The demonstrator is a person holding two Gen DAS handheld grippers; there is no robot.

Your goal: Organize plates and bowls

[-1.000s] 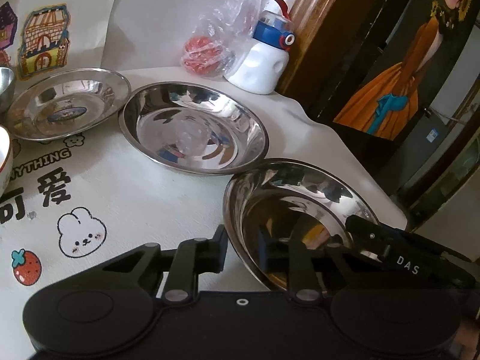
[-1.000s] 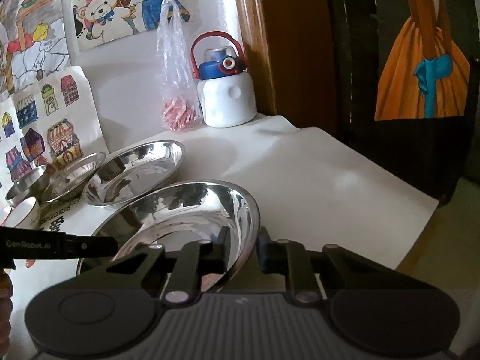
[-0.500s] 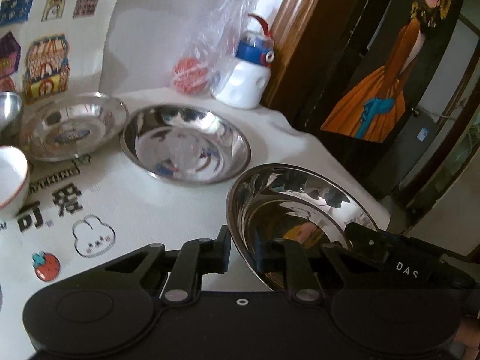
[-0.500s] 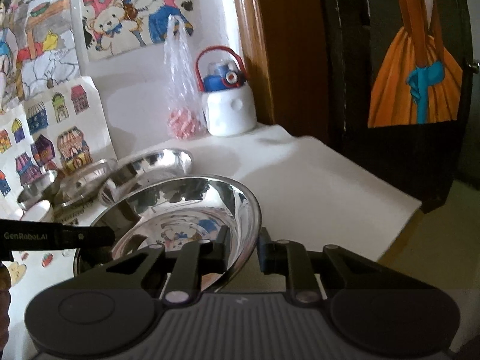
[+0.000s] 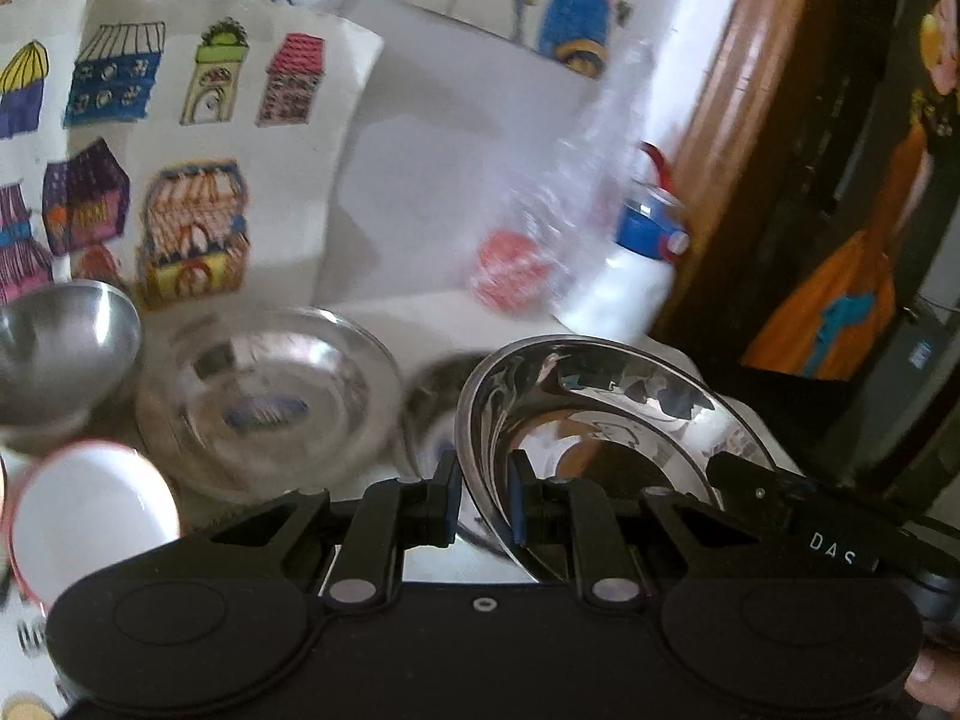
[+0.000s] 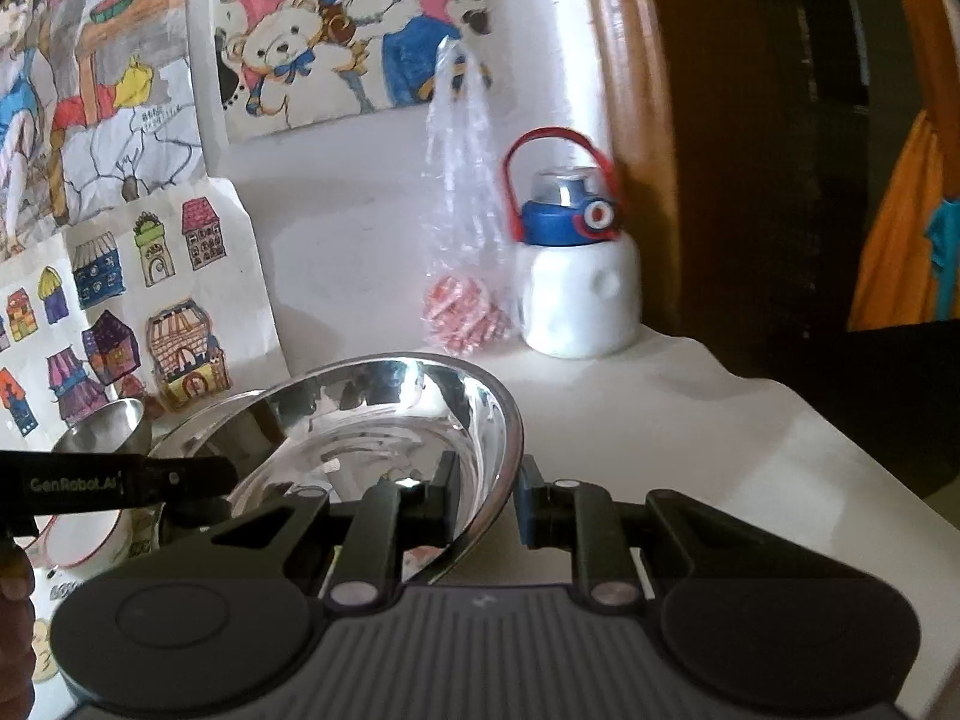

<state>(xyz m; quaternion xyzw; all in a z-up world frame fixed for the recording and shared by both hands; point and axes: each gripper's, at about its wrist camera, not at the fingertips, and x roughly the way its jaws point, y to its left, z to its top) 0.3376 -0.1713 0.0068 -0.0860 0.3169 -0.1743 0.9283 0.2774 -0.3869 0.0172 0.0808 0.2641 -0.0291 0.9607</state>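
The room is a small corner with children's drawings (image 6: 336, 30) on a white wall, a brown wooden door frame (image 6: 630, 138) at the right, and a bench (image 6: 690, 420) covered with a pale cloth that carries cartoon prints in its left part. At the back of the bench, in the upper middle of the right wrist view, stand a white bottle (image 6: 579, 294) with a blue cap and a clear plastic bag (image 6: 465, 228) with something red inside. The large steel plate (image 6: 384, 420) is lifted off the bench and tilted, between the two tools. The left tool (image 5: 485, 495) is closed narrow on its left rim, and the right tool (image 6: 485, 495) grips the opposite rim, one finger inside the plate and one outside. I judge the plate as light and stiff, not fragile, but polished and slippery, so the thin rim is the only good place to hold, and a hold on both sides keeps it from swinging. In the left wrist view, a smaller steel plate (image 5: 267, 402) lies at middle left, blurred. A steel bowl (image 5: 60, 354) is at the far left and a white bowl (image 5: 90, 525) with a red edge at lower left. Another steel plate (image 5: 429, 414) shows just behind the lifted one; it is probably the place for stacking.
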